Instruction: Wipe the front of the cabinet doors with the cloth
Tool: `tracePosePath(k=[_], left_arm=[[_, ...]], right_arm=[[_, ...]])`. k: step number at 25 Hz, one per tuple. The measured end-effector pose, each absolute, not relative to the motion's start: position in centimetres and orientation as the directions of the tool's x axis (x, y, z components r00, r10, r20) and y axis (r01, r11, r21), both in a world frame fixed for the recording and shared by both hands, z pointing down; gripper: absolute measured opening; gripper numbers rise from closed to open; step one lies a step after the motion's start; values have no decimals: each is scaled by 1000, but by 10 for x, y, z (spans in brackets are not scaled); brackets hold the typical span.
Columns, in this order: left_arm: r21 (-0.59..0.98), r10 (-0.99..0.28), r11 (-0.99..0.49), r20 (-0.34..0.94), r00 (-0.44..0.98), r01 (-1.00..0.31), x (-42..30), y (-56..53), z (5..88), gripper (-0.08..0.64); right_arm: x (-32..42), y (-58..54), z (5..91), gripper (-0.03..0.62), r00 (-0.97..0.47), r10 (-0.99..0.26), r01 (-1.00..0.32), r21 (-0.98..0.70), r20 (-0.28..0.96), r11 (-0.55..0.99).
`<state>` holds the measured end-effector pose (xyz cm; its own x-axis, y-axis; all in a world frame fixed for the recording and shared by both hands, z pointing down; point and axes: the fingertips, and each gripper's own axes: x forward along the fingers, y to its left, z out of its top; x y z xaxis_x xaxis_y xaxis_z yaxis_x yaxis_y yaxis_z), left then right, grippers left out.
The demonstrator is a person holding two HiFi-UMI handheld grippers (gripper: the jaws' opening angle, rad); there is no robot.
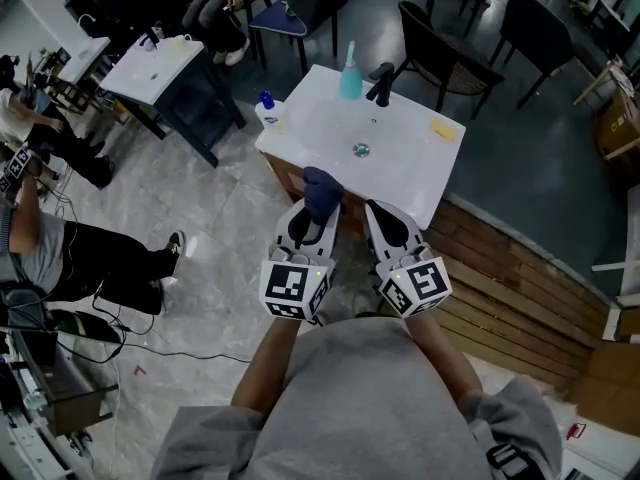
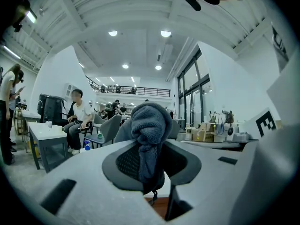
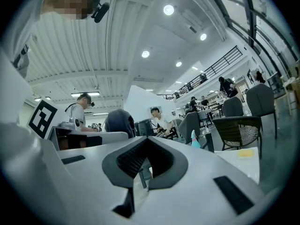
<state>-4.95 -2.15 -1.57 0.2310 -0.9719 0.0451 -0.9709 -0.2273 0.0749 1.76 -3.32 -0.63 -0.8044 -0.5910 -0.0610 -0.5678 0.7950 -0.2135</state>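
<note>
Currently, your holdings and surroundings, item by item.

- Left gripper (image 1: 318, 213): jaws clamped on the cloth (image 1: 321, 190), a dark blue bundle that bulges above the pads and hangs down between them in the left gripper view (image 2: 149, 125).
- Right gripper (image 1: 386, 218): jaws together, with nothing between them; held just beside the left one.
- Vanity top (image 1: 410, 173): white, with a drain in its basin. Both grippers sit at its near edge.
- On the top: black faucet (image 1: 380, 83) and teal bottle (image 1: 350, 80) at the far edge, a yellow sponge (image 1: 444, 130) to the right, and a blue-capped bottle (image 1: 267, 108) at the left corner.
- Cabinet (image 1: 288, 180): only a sliver of brown wood shows beneath the top, so you cannot make out its doors.
- Floor: pale marble (image 1: 220, 258) on the left, wooden boards (image 1: 520, 268) on the right.
- Room: dark chairs (image 1: 440, 53) beyond the vanity, a white table (image 1: 155, 68) at far left, and people seated around it.
</note>
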Motion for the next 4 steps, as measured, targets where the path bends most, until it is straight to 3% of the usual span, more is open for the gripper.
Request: tracePosePath(k=[4], left_arm=[[93, -971, -233, 38, 237, -968, -48, -22, -21, 100]], right_arm=[[18, -33, -11, 9, -811, -581, -557, -213, -67, 803]])
